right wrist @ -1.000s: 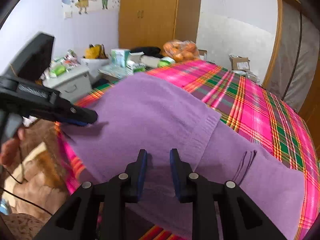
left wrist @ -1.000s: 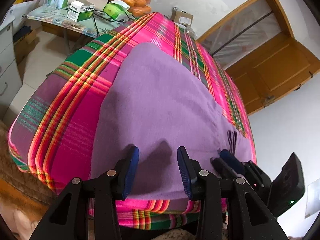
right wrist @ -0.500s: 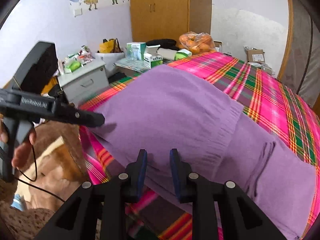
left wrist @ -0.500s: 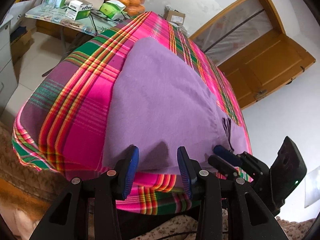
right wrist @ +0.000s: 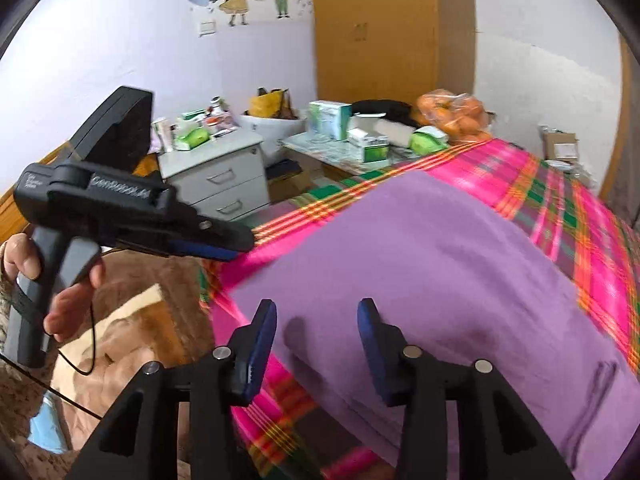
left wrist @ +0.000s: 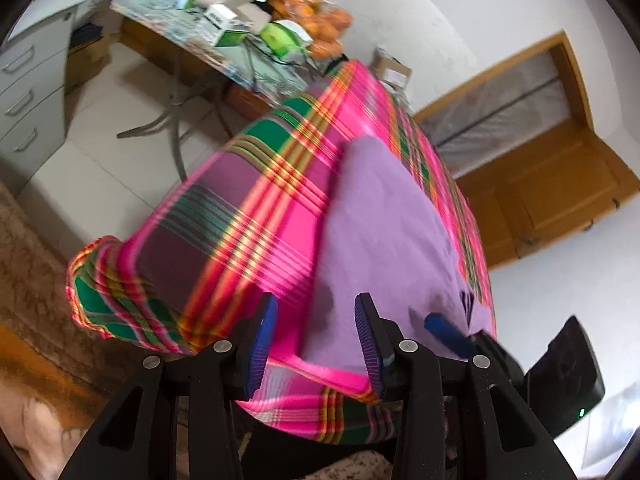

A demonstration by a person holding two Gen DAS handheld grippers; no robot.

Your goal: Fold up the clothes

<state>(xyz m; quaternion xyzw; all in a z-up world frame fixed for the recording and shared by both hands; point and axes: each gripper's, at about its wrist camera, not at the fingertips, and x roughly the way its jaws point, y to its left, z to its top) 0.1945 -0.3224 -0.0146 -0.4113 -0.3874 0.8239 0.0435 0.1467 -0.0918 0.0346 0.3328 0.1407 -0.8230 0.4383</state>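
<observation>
A purple knit garment [left wrist: 384,220] lies spread flat on a bed under a pink and green plaid cover [left wrist: 240,220]. My left gripper [left wrist: 316,320] hovers open above the garment's near edge at the bed's corner, with nothing between its blue pads. The right gripper [left wrist: 452,336] pokes in at the lower right of that view. In the right wrist view the garment [right wrist: 440,260] fills the middle. My right gripper [right wrist: 316,320] stands open over its near hem and holds nothing. The left gripper [right wrist: 216,248] hangs left of the bed, in a hand [right wrist: 72,304].
A side table [left wrist: 224,64] with boxes and a bag of oranges [left wrist: 320,32] stands beyond the bed. A grey drawer cabinet [right wrist: 224,184] is to the left, a wooden door [left wrist: 560,184] to the right. A brown rug [right wrist: 132,320] covers the floor beside the bed.
Both grippers have drawn back from the garment toward the bed's near edge and swung left. The right gripper's jaws have spread wider. The garment stays flat on the bed.
</observation>
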